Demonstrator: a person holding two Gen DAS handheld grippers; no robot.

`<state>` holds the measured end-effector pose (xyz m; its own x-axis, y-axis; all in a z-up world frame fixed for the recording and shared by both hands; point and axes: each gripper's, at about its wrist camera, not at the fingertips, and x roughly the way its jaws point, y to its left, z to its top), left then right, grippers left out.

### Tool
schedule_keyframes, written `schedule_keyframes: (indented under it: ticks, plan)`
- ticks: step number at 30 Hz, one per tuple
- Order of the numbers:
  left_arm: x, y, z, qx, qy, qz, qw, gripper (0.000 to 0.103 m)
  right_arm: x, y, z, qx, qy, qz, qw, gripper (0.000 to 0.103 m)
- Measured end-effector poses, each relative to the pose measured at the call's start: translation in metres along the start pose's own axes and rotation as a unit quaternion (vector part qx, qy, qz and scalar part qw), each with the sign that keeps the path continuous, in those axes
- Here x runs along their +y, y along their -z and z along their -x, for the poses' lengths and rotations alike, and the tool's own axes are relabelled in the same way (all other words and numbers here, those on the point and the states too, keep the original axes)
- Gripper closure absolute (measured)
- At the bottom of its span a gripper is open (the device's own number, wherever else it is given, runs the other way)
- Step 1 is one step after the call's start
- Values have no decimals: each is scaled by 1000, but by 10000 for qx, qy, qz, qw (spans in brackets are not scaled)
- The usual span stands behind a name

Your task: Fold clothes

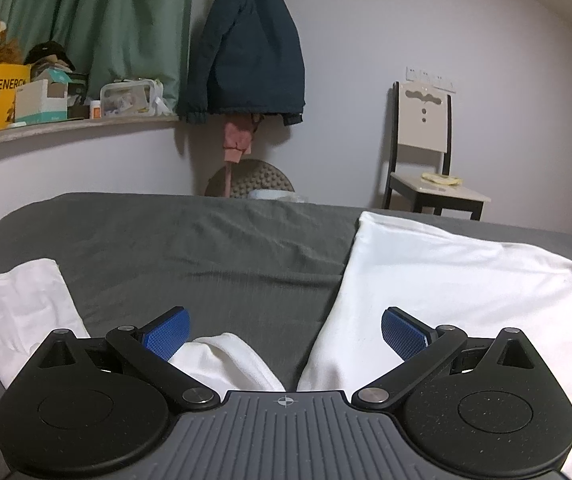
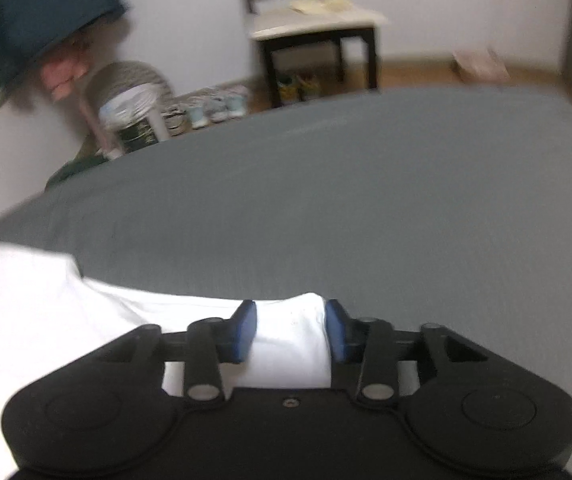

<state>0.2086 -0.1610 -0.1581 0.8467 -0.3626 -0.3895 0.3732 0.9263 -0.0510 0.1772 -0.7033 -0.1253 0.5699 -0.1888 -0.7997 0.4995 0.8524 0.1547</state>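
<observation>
A white garment (image 1: 437,280) lies on the grey bed sheet (image 1: 206,248). Its body spreads to the right in the left wrist view; a sleeve (image 1: 22,312) lies at the left and another fold of it (image 1: 226,360) sits just ahead of the gripper base. My left gripper (image 1: 286,334) is open wide and low over the cloth, with nothing between its blue pads (image 1: 166,334). In the right wrist view my right gripper (image 2: 290,332) has its jaws partly closed around a bunched fold of the white garment (image 2: 289,344). That view is blurred.
A dark chair (image 1: 425,152) stands beyond the bed's far edge, with a dark blue jacket (image 1: 250,48) hanging on the wall. A shelf (image 1: 66,124) with boxes and a green curtain are at the left. Shoes (image 2: 210,110) sit on the floor.
</observation>
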Motion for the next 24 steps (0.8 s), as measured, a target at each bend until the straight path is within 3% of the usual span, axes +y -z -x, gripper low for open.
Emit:
schedule_keyframes:
  ticks: [2,5,7,9,11,13,14,15,18,20,21,23,24]
  plan:
    - [0,1,-1,29,4,-13,10000,0,9,-2,5,-319,19,287,9991,95]
    - [-2,2,0,40,25,-63,10000,0,18,7,31,-1469,66,607,9873,95]
    - [-3,2,-1,52,37,-89,9999,0,12,12,27,-1440,221,355,9887,95]
    - [-4,2,-1,77,26,-103,9999,0,8,16,9,-956,457,195,9942,91]
    - [-3,3,-1,82,12,-91,9999,0,6,19,6,-916,699,46,9933,78]
    - [-1,3,-1,95,-19,-60,9999,0,4,21,3,-875,940,-103,9917,50]
    - [-1,2,-1,104,-37,-36,9999,0,2,22,2,-856,1032,-189,9908,49]
    - [0,2,-2,111,-50,-12,9999,0,-6,23,7,-851,856,-380,9920,50]
    - [2,1,-2,107,-57,45,9999,0,-27,25,22,-876,214,-750,9931,55]
    - [1,1,-2,97,-36,51,9999,0,-41,25,27,-609,-359,-1045,9920,58]
    - [0,1,-2,95,-31,43,9999,0,-49,27,28,-433,-593,-1162,9905,65]
    - [-1,0,-1,74,-2,16,10000,0,-54,29,21,-134,-745,-1265,9891,93]
    - [-2,0,0,50,8,-17,10000,0,-56,30,18,-6,-798,-1310,9882,98]
